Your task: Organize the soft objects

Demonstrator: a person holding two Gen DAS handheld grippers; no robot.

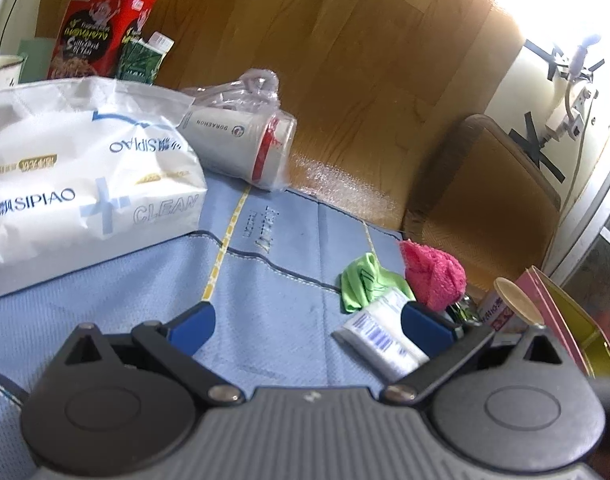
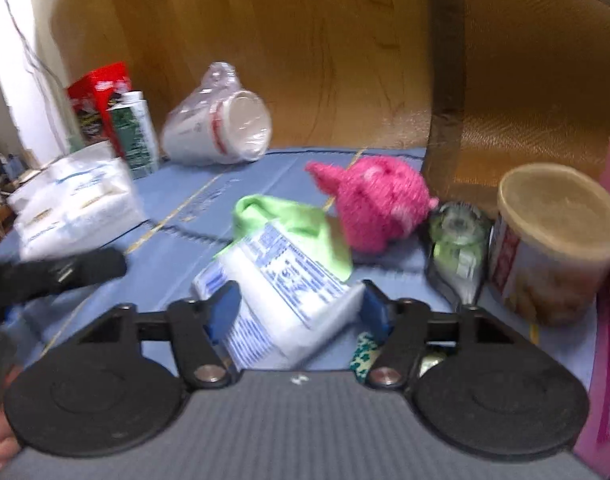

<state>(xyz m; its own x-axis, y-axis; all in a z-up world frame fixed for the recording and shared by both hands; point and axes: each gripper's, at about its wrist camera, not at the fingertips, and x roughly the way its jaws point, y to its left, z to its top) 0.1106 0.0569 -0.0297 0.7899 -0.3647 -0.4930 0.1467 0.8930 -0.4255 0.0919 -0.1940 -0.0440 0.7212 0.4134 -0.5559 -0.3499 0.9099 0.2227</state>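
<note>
Right wrist view: right gripper (image 2: pixel 299 312) positioned over a soft white plastic pack with blue print (image 2: pixel 277 296), jaws wide and straddling it, blue pads (image 2: pixel 224 310) just beside each flank; contact not confirmable owing to blur. Pack lying tilted on the blue table mat (image 2: pixel 177 248), its far end overlapping a crumpled lime-green cloth (image 2: pixel 289 220). Fuzzy pink plush ball (image 2: pixel 379 208) just beyond, near a cardboard canister with tan lid (image 2: pixel 553 240).

Left wrist view: left gripper (image 1: pixel 313 322) jaws wide, holding nothing, hovering above bare mat. Large white SIPIAO tissue bag (image 1: pixel 85 184) to its left; bagged paper cups (image 1: pixel 241 140) behind, lying on their side.

Step judged in hand: securing the white pack. Next move calls for closing gently at mid-body, then lifting clear without dragging the green cloth along.
</note>
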